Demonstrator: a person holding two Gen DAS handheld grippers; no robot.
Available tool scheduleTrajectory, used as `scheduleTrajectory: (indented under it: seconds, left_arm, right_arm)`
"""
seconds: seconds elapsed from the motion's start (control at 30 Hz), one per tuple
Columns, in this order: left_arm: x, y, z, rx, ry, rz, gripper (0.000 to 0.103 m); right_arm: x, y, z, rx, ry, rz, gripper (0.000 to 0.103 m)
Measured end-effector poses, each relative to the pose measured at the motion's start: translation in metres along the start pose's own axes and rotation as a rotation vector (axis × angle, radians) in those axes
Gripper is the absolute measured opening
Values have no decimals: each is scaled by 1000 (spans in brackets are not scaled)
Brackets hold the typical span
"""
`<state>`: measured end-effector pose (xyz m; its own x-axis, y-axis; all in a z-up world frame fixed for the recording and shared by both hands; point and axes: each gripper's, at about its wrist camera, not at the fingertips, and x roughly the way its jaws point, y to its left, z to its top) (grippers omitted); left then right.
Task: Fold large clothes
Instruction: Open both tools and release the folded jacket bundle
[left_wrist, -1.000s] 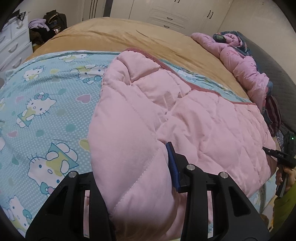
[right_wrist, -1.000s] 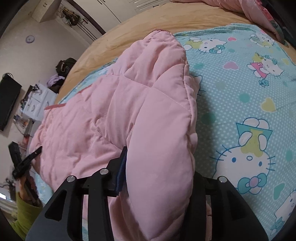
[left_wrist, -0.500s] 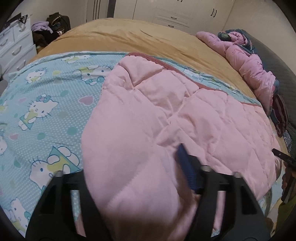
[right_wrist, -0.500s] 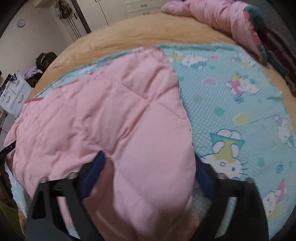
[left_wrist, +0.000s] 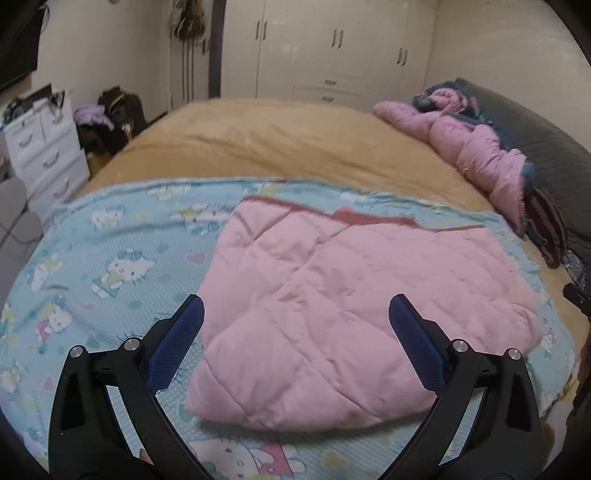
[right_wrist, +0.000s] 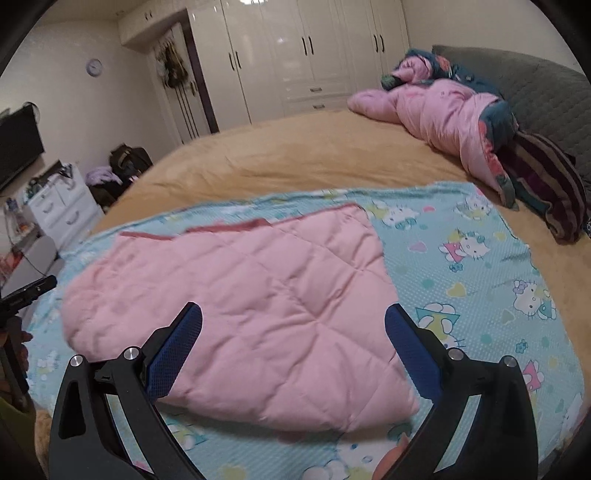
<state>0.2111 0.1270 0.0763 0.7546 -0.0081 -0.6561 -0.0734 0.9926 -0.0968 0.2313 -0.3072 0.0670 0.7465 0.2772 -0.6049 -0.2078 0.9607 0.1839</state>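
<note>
Left wrist view: my left gripper (left_wrist: 295, 314) gapes wide, empty, above the folded pink quilted garment (left_wrist: 351, 314) on the cartoon sheet (left_wrist: 92, 258). My right gripper (right_wrist: 293, 323) is likewise spread, seemingly clear of the garment.

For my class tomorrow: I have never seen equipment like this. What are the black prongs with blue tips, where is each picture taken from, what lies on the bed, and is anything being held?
There is no robot here. A person holds a two-finger gripper in each hand, and a wide-angle camera on each looks forward along its fingers. One picture comes from the left gripper, the other from the right gripper. The black prongs are the fingers; the blue parts are their grip pads.

On the tan bed lies a light blue cartoon-cat sheet, and on it a pink quilted garment, folded over. A crumpled pink quilt lies near the grey headboard.

Nothing is held: both grippers are open and hang above the garment, which lies free.
</note>
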Motion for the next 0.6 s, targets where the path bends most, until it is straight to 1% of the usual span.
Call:
scheduleTrajectory:
  seconds: [0.13,0.33,0.4,0.5,0.6]
  left_arm:
    - [-29,-18,-8,22,-41,-24,94]
    - [-60,-32,-38,12,-93,-42,94]
    - [-65,-34,-48,0,-97,-51,94]
    - [-70,-39,-69,11,-94,-60,94]
    - [-72,-40,-88,-1,-85,-50,94]
  right_arm:
    - [-29,18,-12,-26,-46,10,99]
    - [-61,37,-41,-62,-94,4,99]
    - [-69,41,-52,-76,-104,-5,99]
    - [-76,45,-69,-85,-115,-9,99]
    - [-81,48,-87,-90,-127,-18,99]
